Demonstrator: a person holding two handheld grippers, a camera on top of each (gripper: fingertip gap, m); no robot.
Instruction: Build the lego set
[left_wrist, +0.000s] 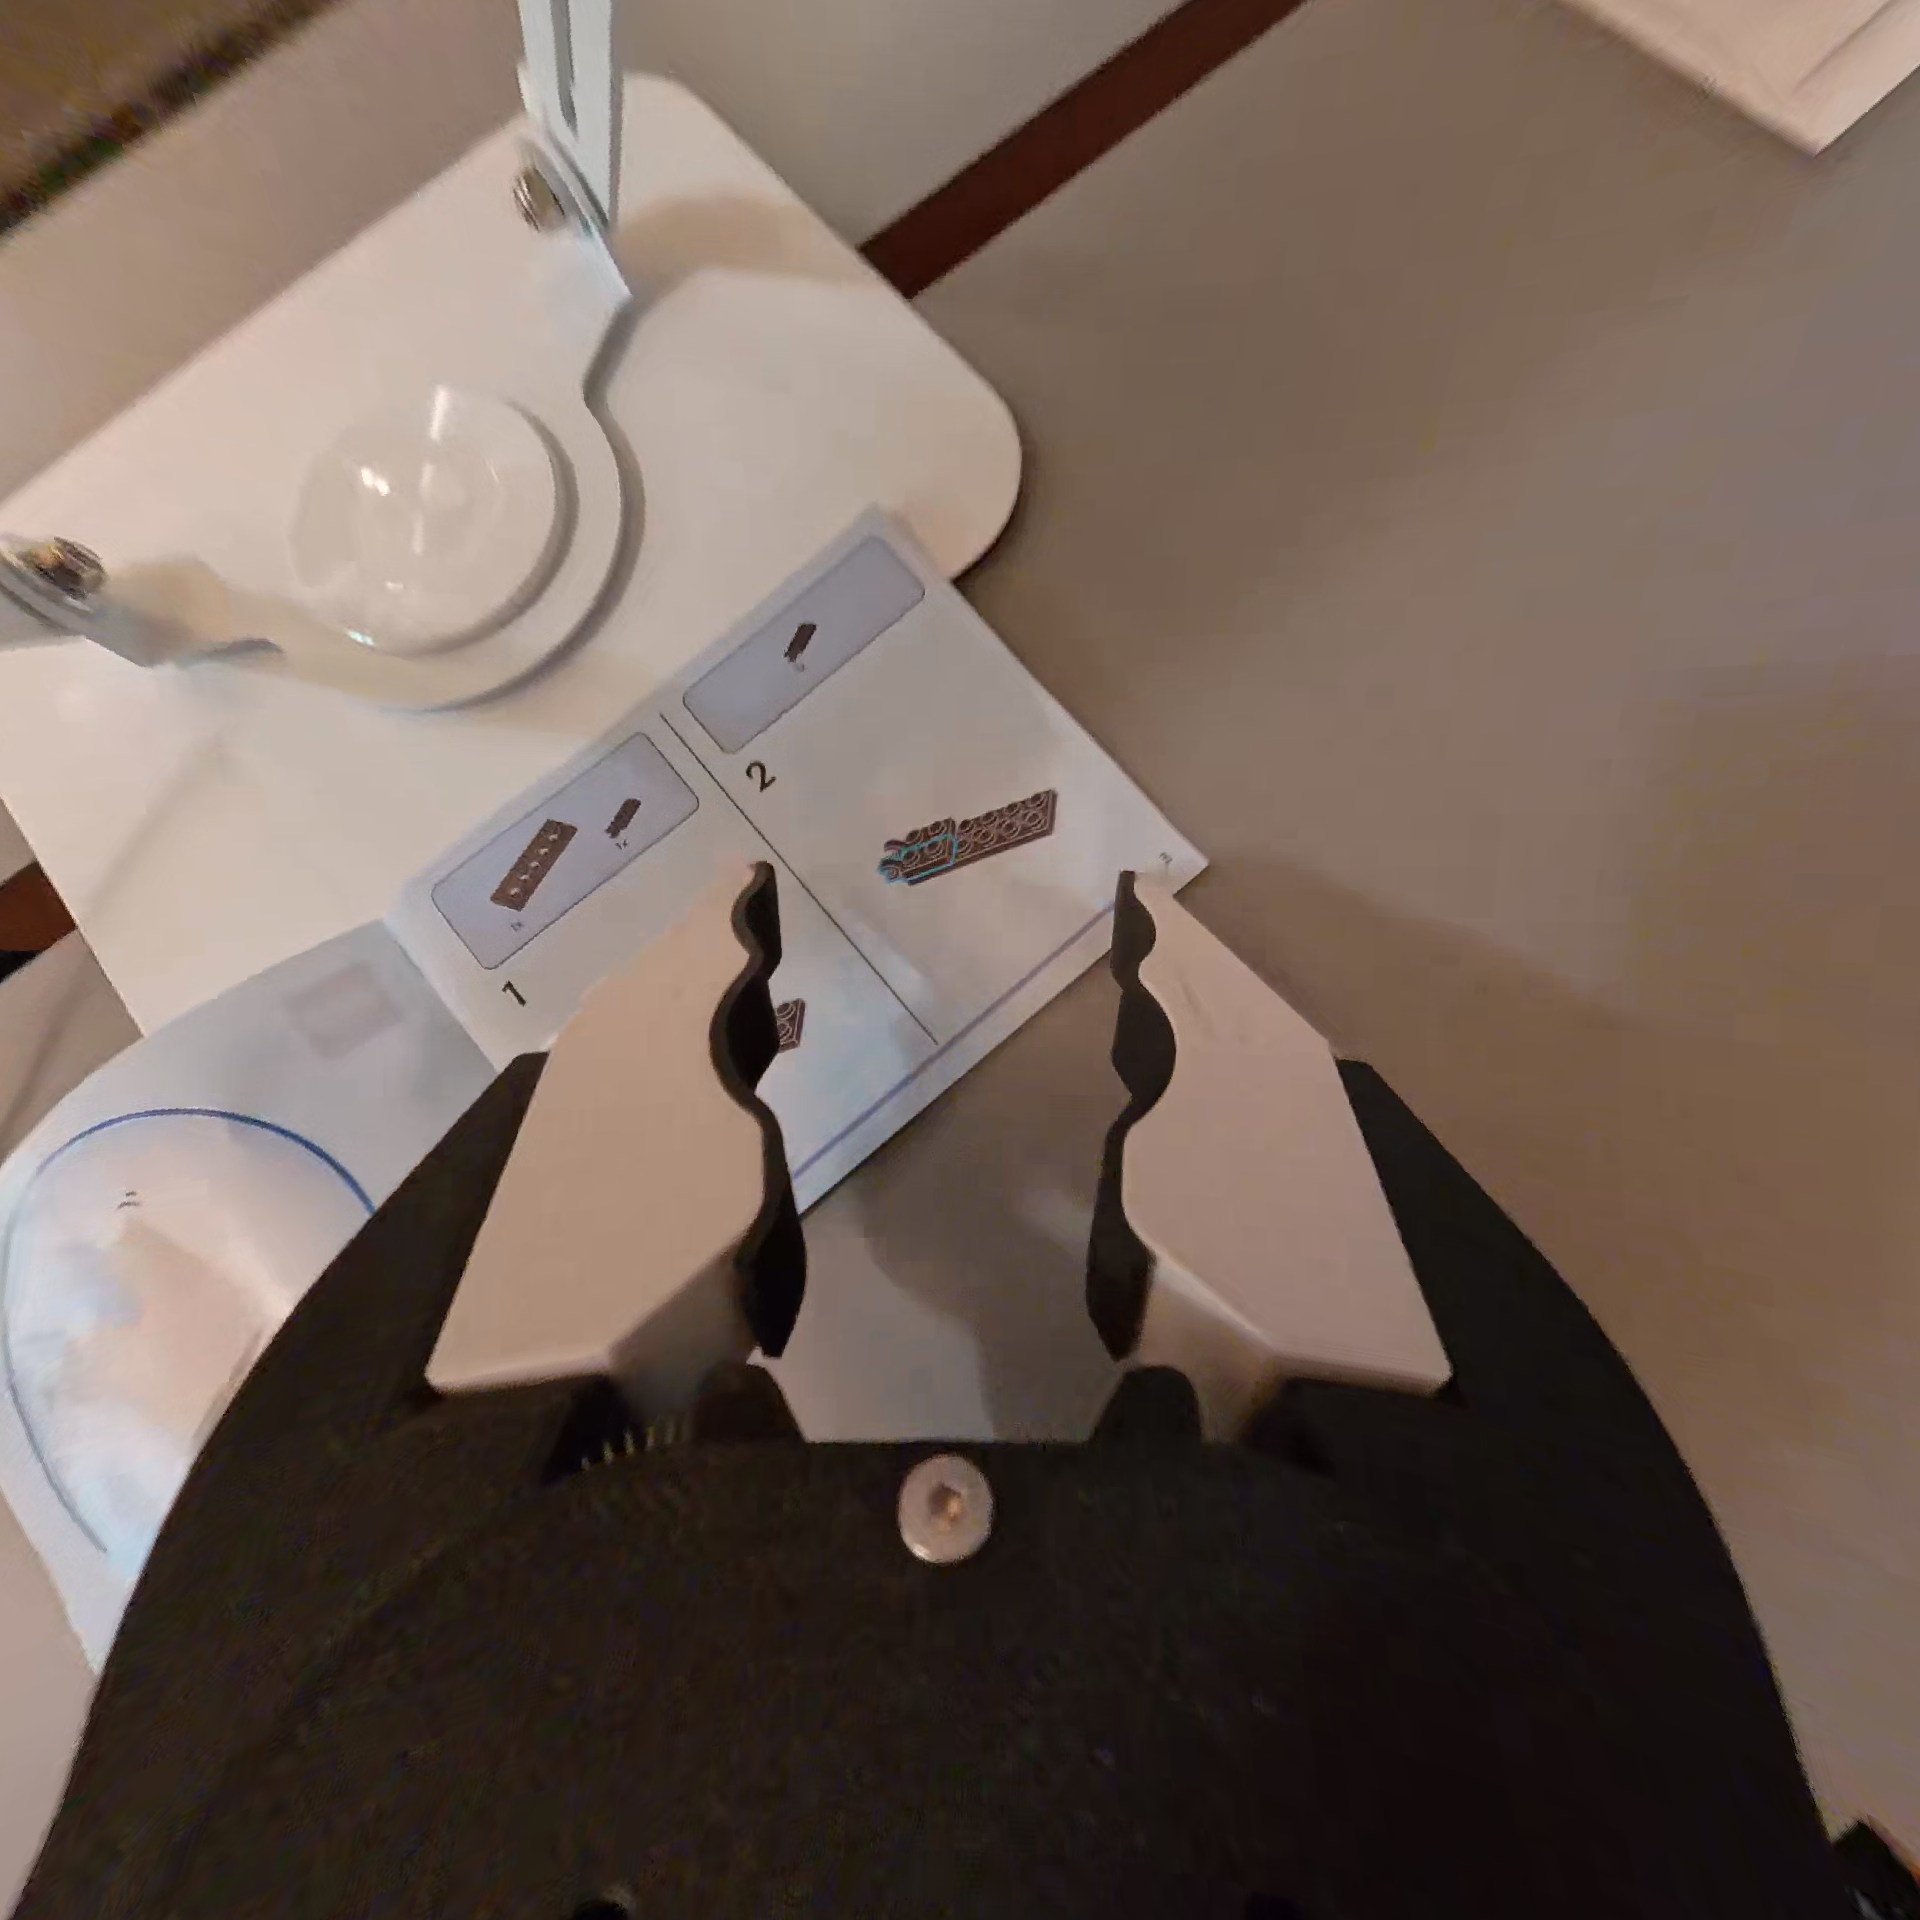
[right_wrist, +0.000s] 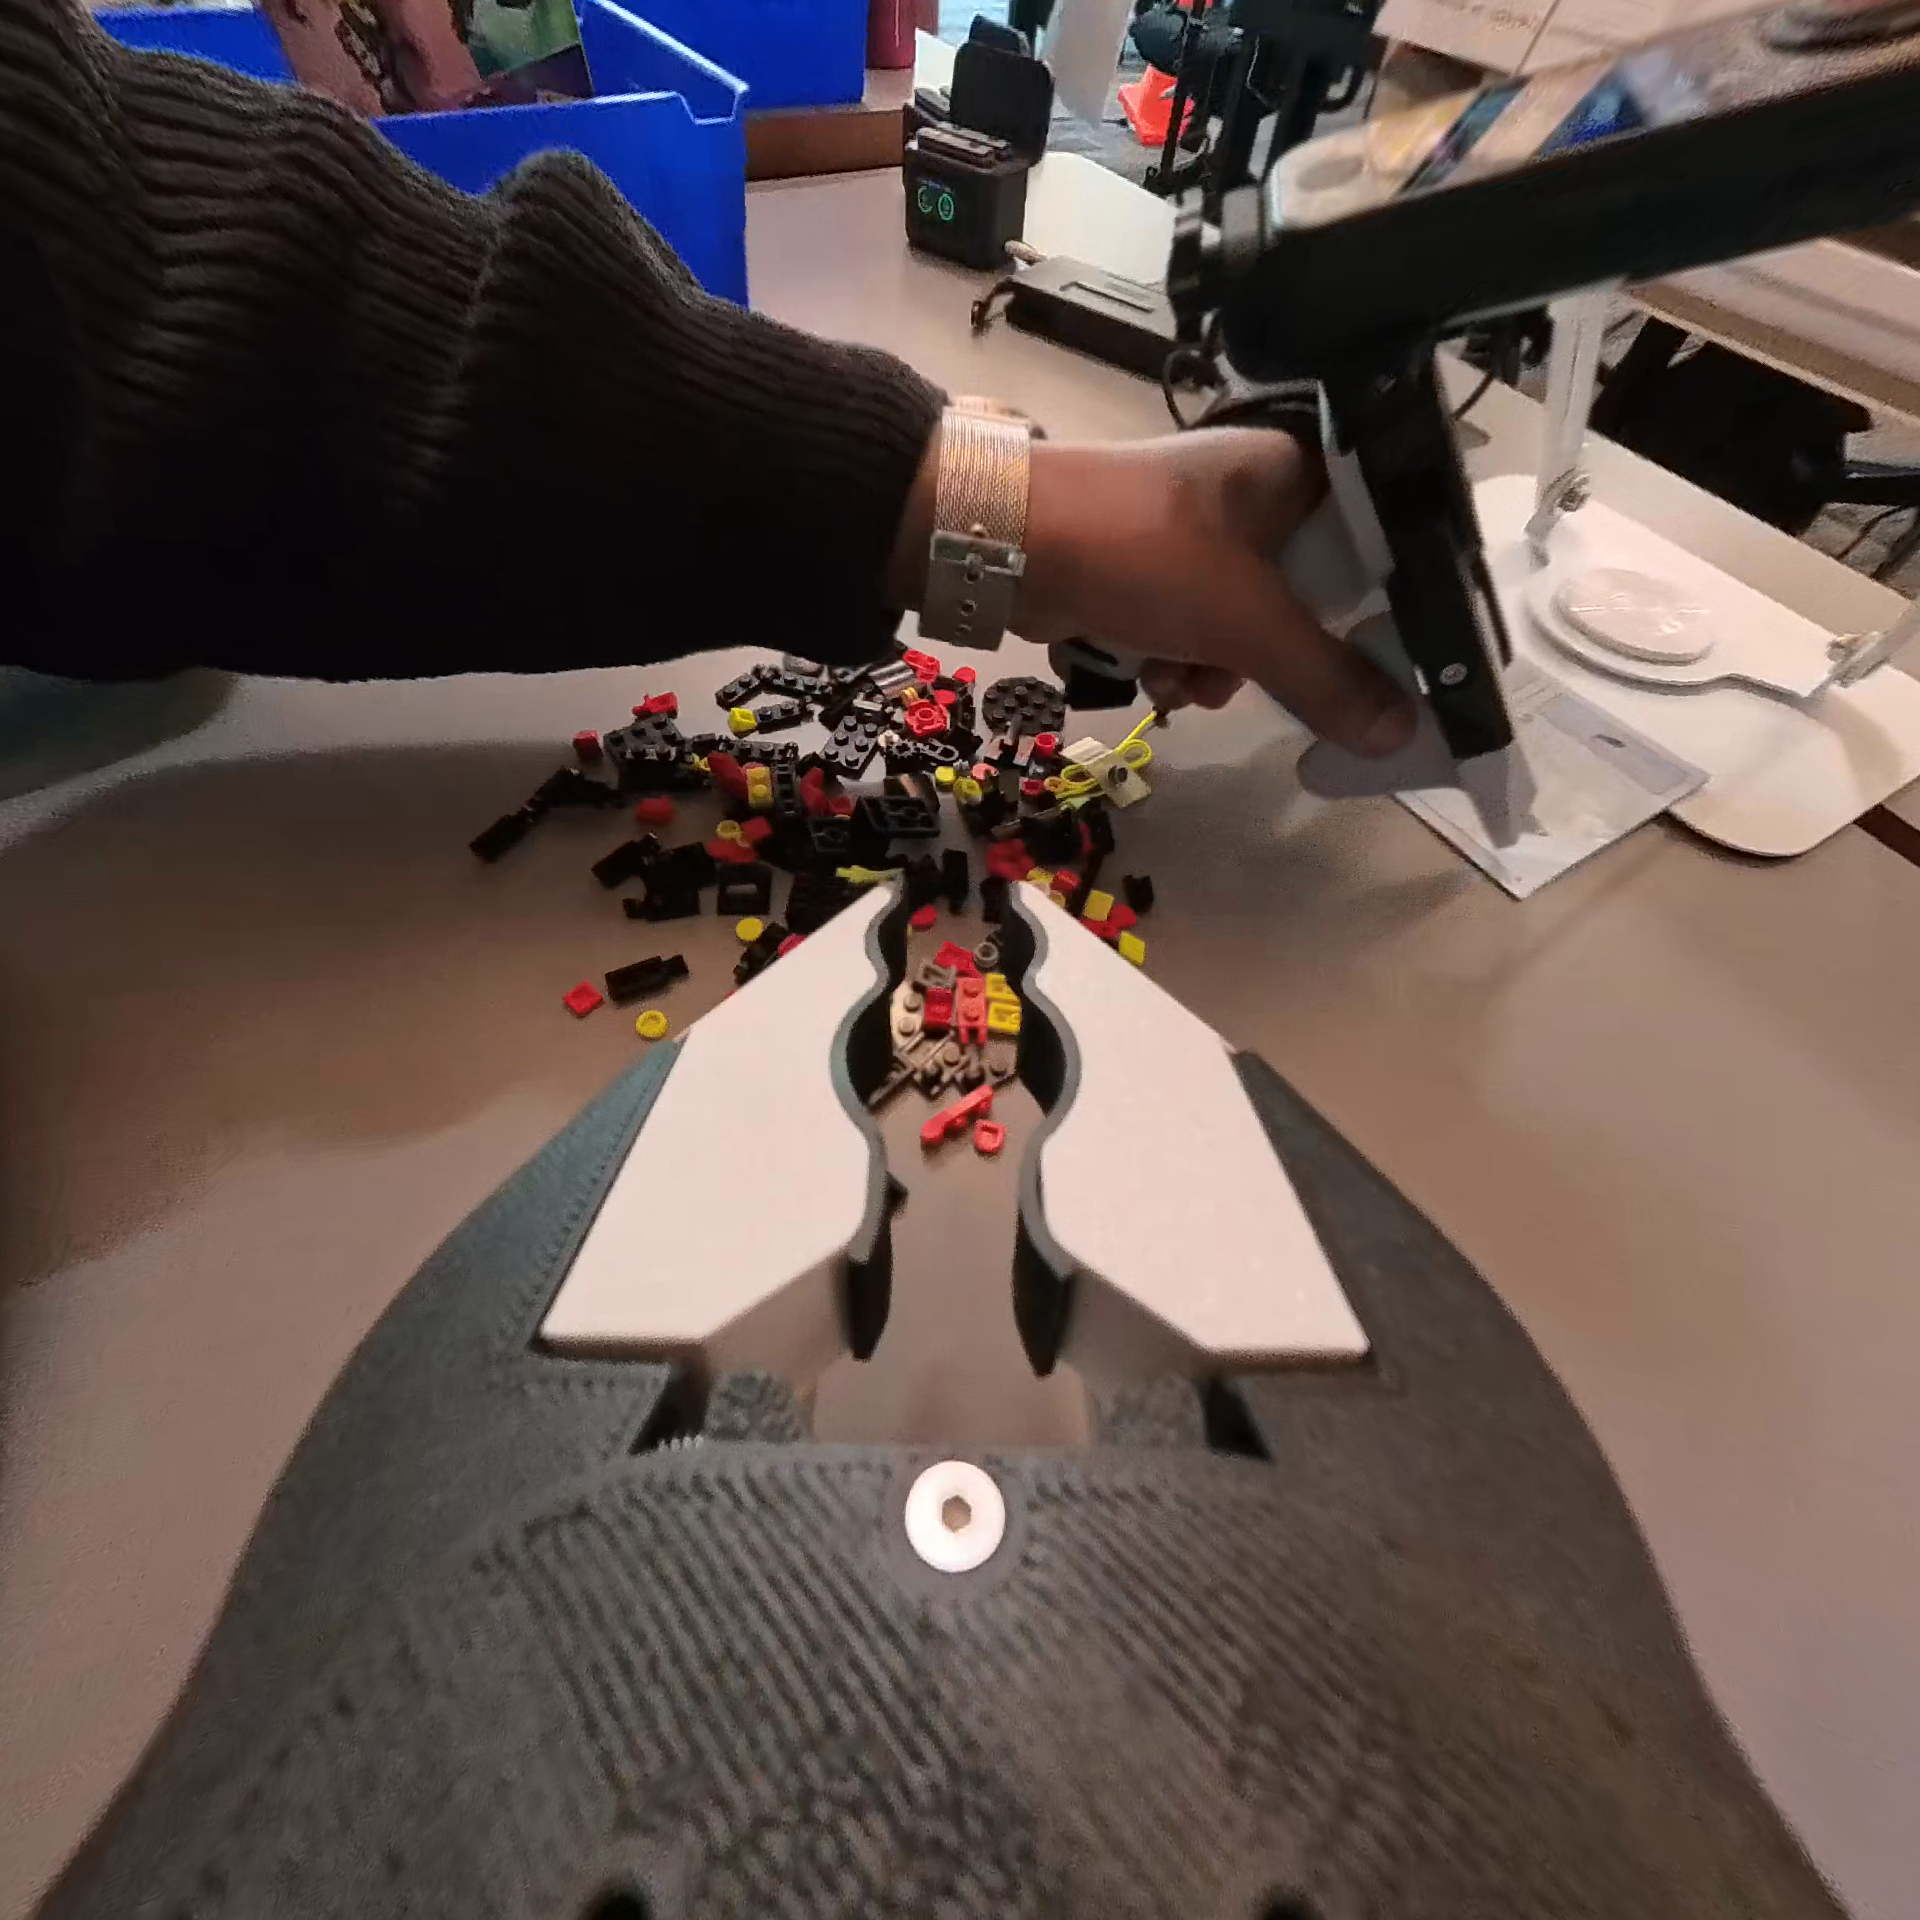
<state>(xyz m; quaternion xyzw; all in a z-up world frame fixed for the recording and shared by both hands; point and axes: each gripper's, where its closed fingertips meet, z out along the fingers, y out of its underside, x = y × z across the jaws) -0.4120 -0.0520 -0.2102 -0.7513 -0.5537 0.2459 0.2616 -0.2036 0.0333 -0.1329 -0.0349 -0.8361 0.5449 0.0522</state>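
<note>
A loose pile of small black, red and yellow lego pieces (right_wrist: 831, 790) lies on the tan table. My right gripper (right_wrist: 958, 899) hovers low over the near edge of the pile, its jaws a little apart and empty. An open instruction booklet (left_wrist: 935, 748) lies flat, partly on a white stand base (left_wrist: 312, 790). My left gripper (left_wrist: 945, 883) is wide open and empty just above the booklet's near page. In the right wrist view the left gripper (right_wrist: 1496, 800) is held by a hand and points down at the booklet (right_wrist: 1579, 779).
A dark-sleeved arm (right_wrist: 416, 416) with a wrist band reaches across above the pile. The white stand base carries a clear dome (left_wrist: 426, 520) and upright struts. Blue bins (right_wrist: 644, 156) and a black device (right_wrist: 961, 197) stand at the back. A white sheet (left_wrist: 1766, 62) lies far right. Across from one pair of fingers to the other is roughly 25 cm.
</note>
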